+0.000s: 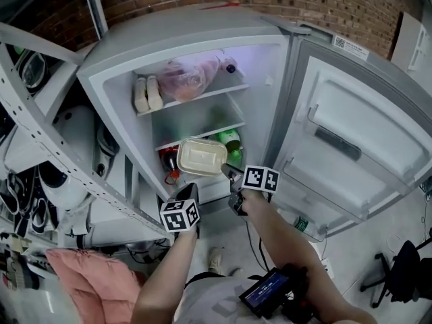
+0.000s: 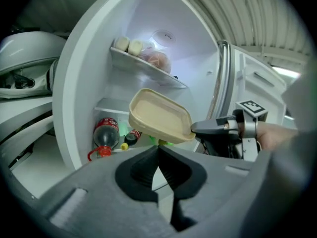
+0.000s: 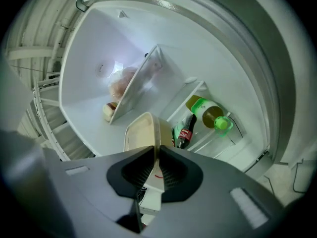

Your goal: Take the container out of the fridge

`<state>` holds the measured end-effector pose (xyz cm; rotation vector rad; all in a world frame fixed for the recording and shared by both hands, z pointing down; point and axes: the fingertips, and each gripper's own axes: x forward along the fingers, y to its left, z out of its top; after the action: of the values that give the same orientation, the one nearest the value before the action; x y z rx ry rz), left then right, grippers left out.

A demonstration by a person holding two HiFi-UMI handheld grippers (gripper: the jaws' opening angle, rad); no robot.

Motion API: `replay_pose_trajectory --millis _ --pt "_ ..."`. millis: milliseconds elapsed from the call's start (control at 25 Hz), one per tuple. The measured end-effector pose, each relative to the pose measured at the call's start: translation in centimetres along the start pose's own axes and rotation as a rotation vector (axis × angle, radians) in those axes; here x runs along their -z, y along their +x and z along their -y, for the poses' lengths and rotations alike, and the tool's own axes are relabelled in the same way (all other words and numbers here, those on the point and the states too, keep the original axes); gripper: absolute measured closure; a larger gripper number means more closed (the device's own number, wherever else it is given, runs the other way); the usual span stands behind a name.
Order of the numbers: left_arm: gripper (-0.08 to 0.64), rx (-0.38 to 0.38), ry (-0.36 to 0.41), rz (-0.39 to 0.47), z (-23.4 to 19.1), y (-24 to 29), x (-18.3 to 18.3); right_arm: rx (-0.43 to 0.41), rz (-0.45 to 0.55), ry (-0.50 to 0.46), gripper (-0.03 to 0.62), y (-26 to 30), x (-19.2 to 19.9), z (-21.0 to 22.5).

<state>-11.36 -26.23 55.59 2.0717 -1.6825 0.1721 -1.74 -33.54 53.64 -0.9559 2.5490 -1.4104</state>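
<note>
A shallow beige container [image 1: 201,156] hangs in the air in front of the open fridge [image 1: 115,59], level with its lower shelf. My right gripper [image 1: 227,170] is shut on the rim at its right corner; in the right gripper view that rim [image 3: 141,133] runs between the jaws [image 3: 155,150]. The left gripper view shows the container [image 2: 158,115] from below, with the right gripper [image 2: 195,129] pinching its corner. My left gripper [image 1: 191,189] sits just under the container, jaws shut [image 2: 158,148] with nothing between them and not touching it.
The fridge door [image 1: 351,133] stands wide open to the right. Inside are a cola bottle [image 2: 105,133], a green bottle [image 3: 210,112] and a bag of food [image 1: 185,78] on the upper shelf. A metal rack [image 1: 40,133] and a pink cloth [image 1: 88,275] crowd the left.
</note>
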Motion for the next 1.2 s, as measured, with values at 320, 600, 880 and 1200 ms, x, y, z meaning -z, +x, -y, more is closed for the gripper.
replay_pose_trajectory --millis 320,600,880,1200 --pt "0.557 0.018 0.041 -0.005 0.9 -3.8 3.5 -0.016 -0.016 0.013 0.549 -3.8 4.0 0.4" --pt "0.557 0.093 0.073 -0.021 1.7 -5.5 6.0 0.018 -0.002 0.023 0.549 -7.5 7.2 1.8" --pt "0.557 0.207 0.078 -0.041 1.7 -7.7 8.0 0.094 0.032 0.039 0.549 -11.0 10.2 3.0" --pt "0.557 0.347 0.140 -0.069 3.2 -9.5 10.2 0.164 0.120 0.058 0.549 -16.1 13.3 3.1"
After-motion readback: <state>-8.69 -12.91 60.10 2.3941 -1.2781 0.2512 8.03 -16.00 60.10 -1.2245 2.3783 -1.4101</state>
